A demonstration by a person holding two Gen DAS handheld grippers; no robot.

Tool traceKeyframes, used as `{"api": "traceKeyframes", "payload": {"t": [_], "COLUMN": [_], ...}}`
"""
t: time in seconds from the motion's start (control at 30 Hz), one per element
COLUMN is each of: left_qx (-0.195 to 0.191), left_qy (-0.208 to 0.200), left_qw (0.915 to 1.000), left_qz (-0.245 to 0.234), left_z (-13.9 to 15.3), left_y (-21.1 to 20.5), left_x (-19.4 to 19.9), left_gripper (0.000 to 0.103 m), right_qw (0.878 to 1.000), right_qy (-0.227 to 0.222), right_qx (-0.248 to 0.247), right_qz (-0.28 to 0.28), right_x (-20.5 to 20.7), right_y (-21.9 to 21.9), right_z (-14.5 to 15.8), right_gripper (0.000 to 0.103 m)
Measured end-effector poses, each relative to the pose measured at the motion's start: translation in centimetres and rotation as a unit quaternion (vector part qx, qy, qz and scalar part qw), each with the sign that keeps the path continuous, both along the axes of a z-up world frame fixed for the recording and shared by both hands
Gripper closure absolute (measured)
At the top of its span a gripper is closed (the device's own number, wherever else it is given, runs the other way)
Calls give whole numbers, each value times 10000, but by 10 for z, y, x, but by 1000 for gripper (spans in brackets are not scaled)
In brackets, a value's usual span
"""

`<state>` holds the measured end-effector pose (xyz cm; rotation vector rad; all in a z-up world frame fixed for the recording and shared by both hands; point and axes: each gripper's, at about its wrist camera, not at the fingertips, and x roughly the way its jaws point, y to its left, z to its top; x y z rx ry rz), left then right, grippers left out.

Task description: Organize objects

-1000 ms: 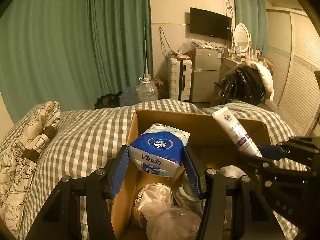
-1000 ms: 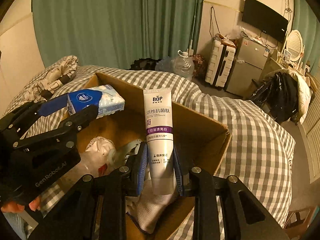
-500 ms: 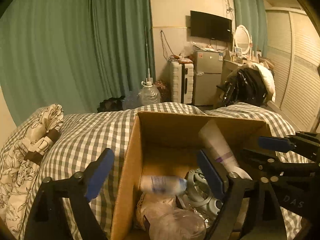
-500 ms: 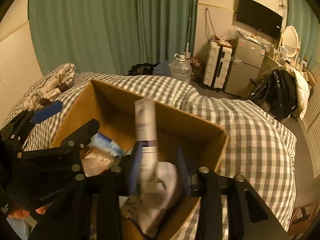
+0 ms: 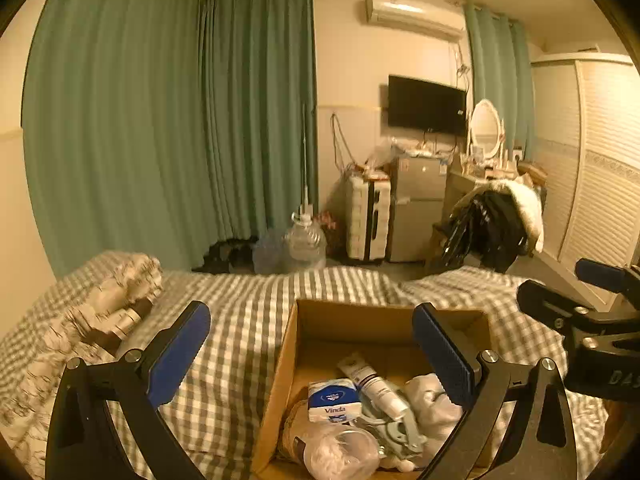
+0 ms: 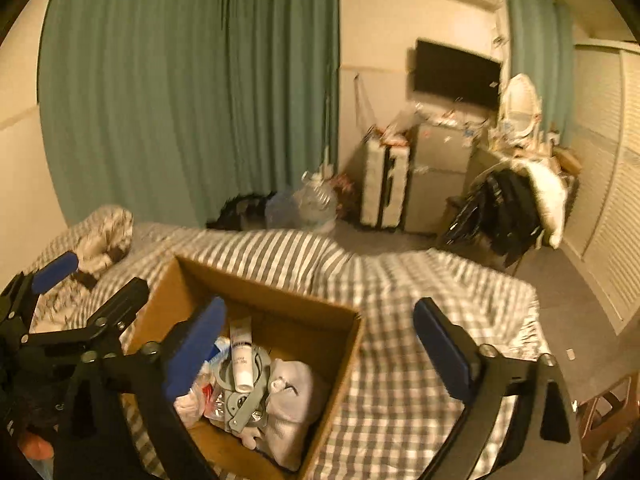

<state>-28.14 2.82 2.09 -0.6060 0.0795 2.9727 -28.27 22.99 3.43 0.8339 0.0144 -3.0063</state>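
- Over the checked bed (image 5: 248, 320), both grippers are being held above the cardboard box (image 5: 288, 344), each with jaws spread wide and nothing between them.
- The left gripper (image 5: 312, 344) is being held with its right finger over the box and its left finger out over the bedding; the right gripper (image 6: 320, 340) is being held across the box's right wall.
- Inside the box, the Vinda tissue pack (image 5: 333, 399) is being seen lying flat, with the white tube (image 5: 374, 384) just beside it on its right, slanting toward the back wall.
- A grey clamp-like tool (image 6: 240, 396), a white cloth (image 6: 288, 392) and a crumpled plastic bag (image 5: 340, 454) are being seen crowding the near end of the box.
- Judged from this, both items are lying released; the step is being done well if the grippers are being lifted straight up, clear of the box walls.
- A patterned pillow (image 5: 92, 320) is being seen to the left, well apart from the box.
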Motion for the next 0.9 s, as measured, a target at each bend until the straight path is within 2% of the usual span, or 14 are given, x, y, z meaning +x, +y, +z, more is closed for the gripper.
{"api": "traceKeyframes", "payload": {"t": [0.1,0.27,0.37,0.5,0.63,0.8,0.9], "left_qx": [-6,91,177,443,563,690,561], "left_qy": [268,657,731,723,731,723,712], "left_qw": [9996,9978,9972,9964,9957,9945,9950], "left_qz": [9,-38,37,2,110,298,428], "left_z": [27,68,84,90,79,45,27], "left_y": [-1,-3,-6,-17,-26,-37,-36], "left_x": [25,74,99,127,151,177,189], "left_gripper": [0,0,0,0,0,0,0], "right_qw": [9996,9964,9941,9910,9889,9896,9891], "right_qy": [258,782,1018,1277,1408,1324,1313], "right_qx": [12,119,94,58,2,38,78], "right_qz": [-101,-313,-354,-389,-477,-557,-664], "right_x": [29,85,118,159,190,214,223], "right_y": [2,7,9,14,16,13,10], "right_z": [28,73,93,108,105,72,48], "right_gripper": [0,0,0,0,0,0,0]}}
